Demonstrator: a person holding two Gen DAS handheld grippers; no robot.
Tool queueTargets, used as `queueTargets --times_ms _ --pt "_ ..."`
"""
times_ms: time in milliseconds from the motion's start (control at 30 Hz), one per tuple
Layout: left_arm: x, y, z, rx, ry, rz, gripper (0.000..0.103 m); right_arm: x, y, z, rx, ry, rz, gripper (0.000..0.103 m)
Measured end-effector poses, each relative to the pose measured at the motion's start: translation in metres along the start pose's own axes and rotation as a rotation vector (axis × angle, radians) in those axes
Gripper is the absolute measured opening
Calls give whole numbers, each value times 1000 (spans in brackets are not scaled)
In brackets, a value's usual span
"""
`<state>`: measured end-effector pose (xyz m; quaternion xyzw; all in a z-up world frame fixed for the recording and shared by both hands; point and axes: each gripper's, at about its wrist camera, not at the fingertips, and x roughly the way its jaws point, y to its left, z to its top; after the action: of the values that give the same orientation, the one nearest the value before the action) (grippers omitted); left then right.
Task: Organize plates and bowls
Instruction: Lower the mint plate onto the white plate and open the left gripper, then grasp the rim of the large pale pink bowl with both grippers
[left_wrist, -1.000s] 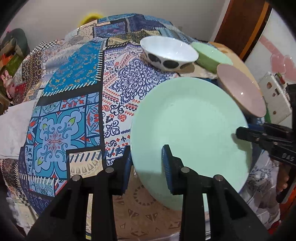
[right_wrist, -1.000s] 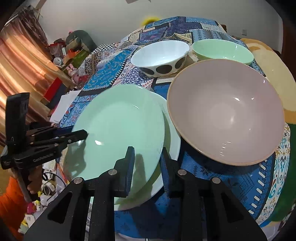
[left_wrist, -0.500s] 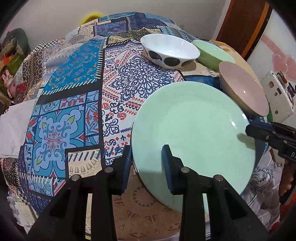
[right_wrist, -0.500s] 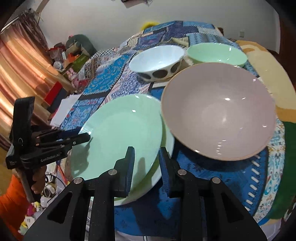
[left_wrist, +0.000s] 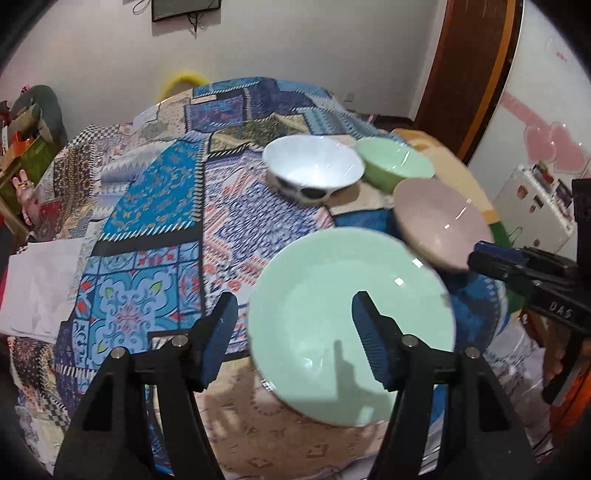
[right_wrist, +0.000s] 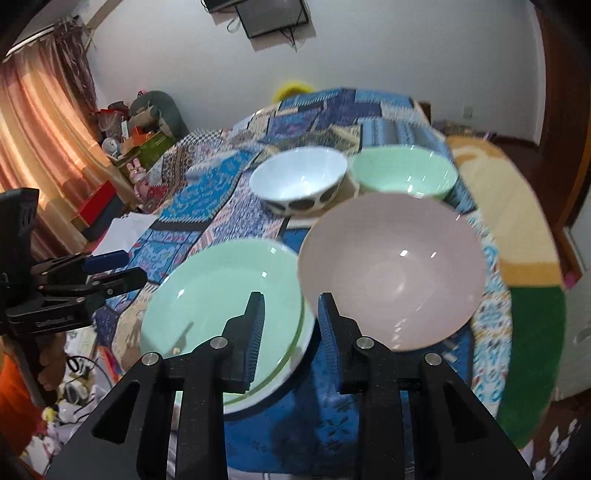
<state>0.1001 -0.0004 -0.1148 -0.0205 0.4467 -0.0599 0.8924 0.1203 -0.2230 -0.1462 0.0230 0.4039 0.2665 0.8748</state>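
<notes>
So the green plate (right_wrist: 218, 306) sat stacked on a white plate (right_wrist: 266, 391) at the near edge of the table (left_wrist: 155, 221), with neither gripper holding anything. Left gripper (left_wrist: 291, 339) was spread wide, its right finger hanging over the plate's left half and the other finger off past the rim. Right gripper (right_wrist: 290, 332) was open too, but narrower, parked right over the gap where the plates meet the pink bowl (right_wrist: 391, 269). That bowl lay just ahead and to the right of it, basically touching the plates' rim. White bowl (right_wrist: 299, 184) and green bowl (right_wrist: 402, 177) sat further back, side by side. My guess is the right hand is way closer to the pink bowl, so that's its grab.
</notes>
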Motion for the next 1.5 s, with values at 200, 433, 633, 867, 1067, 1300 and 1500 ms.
queueTargets --times_ms 200,433,633,867,1067,1300,1500 --pt "11 -20 20 0 -20 -32 69 -12 -8 7 -27 -73 -86 56" --pt "39 -43 43 -1 -3 -69 78 -19 -39 13 27 -132 -151 64" --pt "72 -62 59 16 33 -71 79 -12 -71 9 106 -138 -174 68" --pt "110 -79 70 26 91 -87 78 0 -94 2 169 -119 -189 68" --pt "137 -90 76 26 144 -102 76 8 -105 -4 198 -109 -183 68" --pt "155 -104 77 50 181 -128 62 17 -109 -10 214 -64 -124 56" --pt "167 -109 74 53 222 -157 37 23 -115 -14 257 -47 -69 40"
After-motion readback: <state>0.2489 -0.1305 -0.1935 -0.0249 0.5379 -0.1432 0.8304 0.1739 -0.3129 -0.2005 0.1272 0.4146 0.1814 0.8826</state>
